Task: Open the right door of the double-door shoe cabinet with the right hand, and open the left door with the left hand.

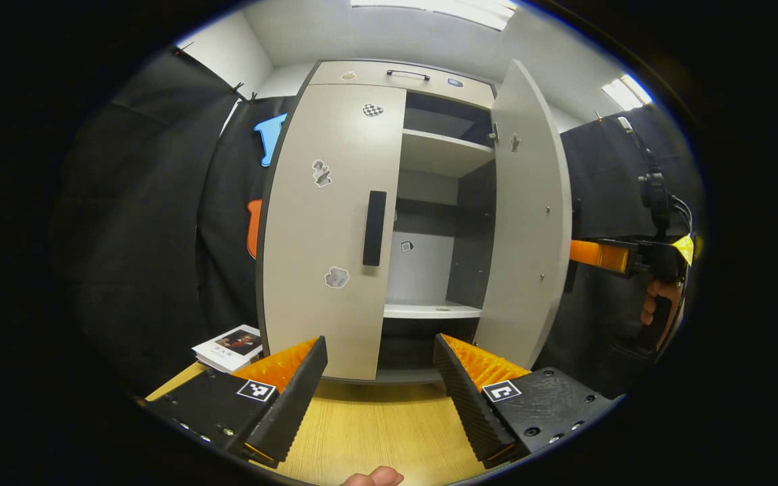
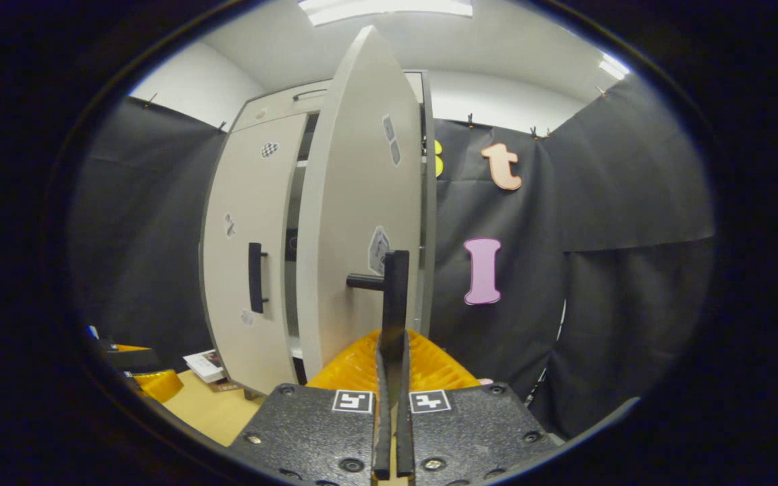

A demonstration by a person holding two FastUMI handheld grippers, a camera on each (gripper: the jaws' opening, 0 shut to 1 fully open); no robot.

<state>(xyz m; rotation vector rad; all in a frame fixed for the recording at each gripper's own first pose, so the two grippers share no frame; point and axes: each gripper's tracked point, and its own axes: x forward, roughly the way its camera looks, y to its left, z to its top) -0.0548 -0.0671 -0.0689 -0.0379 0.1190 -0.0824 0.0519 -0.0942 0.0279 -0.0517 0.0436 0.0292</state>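
The shoe cabinet (image 1: 389,74) stands on the worktop (image 1: 375,432). Its right door (image 1: 524,216) is swung open, its handle (image 2: 394,290) apparently pinched by the right gripper (image 2: 392,378); the left door (image 1: 328,236) remains closed. Bare shelves (image 1: 433,310) are exposed. The left gripper (image 1: 379,378) is held with fingers spread.

A staged recording booth inside an institutional room is indicated, not a lived-in home. Black cloth (image 2: 625,202) is hung on clips as walling on both sides, with plain white walls (image 1: 227,50) visible above it. Recessed ceiling light panels (image 1: 443,10) of the office or lab type are noted overhead. A grey double-door shoe cabinet (image 1: 335,223), marked with small stickers, is set on a light wooden tabletop (image 1: 375,425), beside a stack of books (image 1: 230,347).
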